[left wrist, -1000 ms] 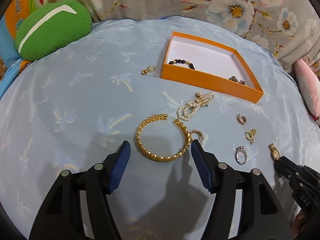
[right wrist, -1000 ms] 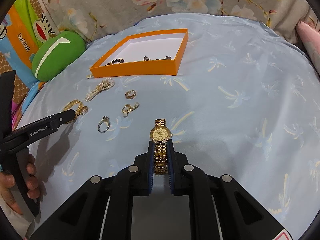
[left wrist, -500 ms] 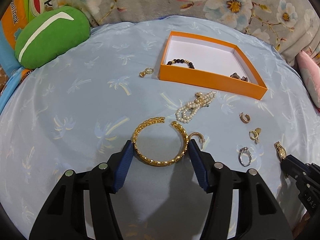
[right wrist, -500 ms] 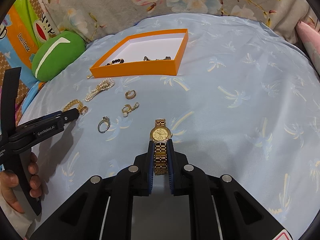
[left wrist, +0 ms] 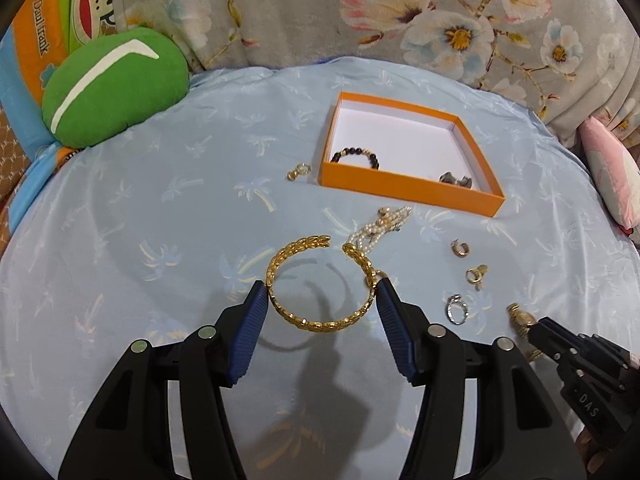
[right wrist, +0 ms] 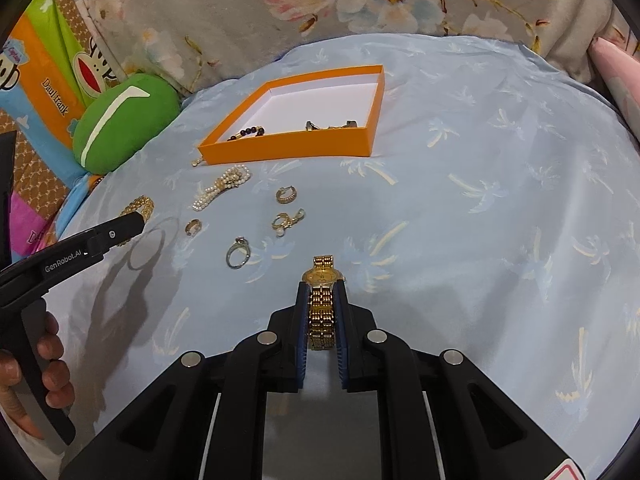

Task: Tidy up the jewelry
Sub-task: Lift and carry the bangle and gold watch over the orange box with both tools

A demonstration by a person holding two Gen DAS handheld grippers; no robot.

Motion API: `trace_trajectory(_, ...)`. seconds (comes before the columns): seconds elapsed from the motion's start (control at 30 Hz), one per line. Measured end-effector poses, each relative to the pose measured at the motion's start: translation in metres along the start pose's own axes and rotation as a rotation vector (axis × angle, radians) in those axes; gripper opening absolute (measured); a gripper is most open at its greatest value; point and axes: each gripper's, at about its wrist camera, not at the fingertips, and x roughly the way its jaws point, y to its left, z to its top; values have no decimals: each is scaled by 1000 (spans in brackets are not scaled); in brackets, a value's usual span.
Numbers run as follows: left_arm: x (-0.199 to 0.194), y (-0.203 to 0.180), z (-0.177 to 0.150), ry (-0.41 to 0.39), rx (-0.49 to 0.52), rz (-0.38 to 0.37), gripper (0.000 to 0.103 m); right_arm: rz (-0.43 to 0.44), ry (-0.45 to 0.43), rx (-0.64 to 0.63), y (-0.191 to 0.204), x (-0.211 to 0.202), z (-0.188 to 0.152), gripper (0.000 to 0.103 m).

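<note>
My left gripper [left wrist: 320, 294] is shut on a gold open bangle [left wrist: 320, 284], its pads touching both sides, and holds it above the blue cloth with its shadow below. My right gripper [right wrist: 322, 292] is shut on the band of a gold watch [right wrist: 322, 276]. An orange box [left wrist: 408, 184] with a white floor holds a dark bead bracelet [left wrist: 356, 154] and small metal pieces [left wrist: 454, 179]. A pearl bracelet [left wrist: 380, 226], a silver ring [left wrist: 456, 308] and gold earrings [left wrist: 460, 248] lie on the cloth.
A green cushion [left wrist: 112, 88] sits at the far left. A small gold earring [left wrist: 298, 172] lies left of the box. Floral fabric [left wrist: 400, 12] rises behind the bed. A pink pillow [left wrist: 612, 176] lies at the right edge.
My left gripper moved forward around the bangle, closed on it and lifted it off the cloth. The right gripper stayed still with the watch.
</note>
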Motion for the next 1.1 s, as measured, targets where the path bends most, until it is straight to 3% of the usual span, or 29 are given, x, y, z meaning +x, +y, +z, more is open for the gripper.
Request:
trace_trajectory(0.33,-28,-9,33,-58,29,-23,54,50,-53,-16,16,-20,37,11)
trace_trajectory(0.57,-17,-20,79,-112,57,-30,54,48,-127,-37,10,-15,101,11)
trace_trajectory(0.87,41,-45,155,-145,72,-53,54,36,-150,-33,-2,43,193,11)
trace_trajectory(1.1,103,-64,189,-129,73,-60,54,22,-107,-11,-17,101,226,11)
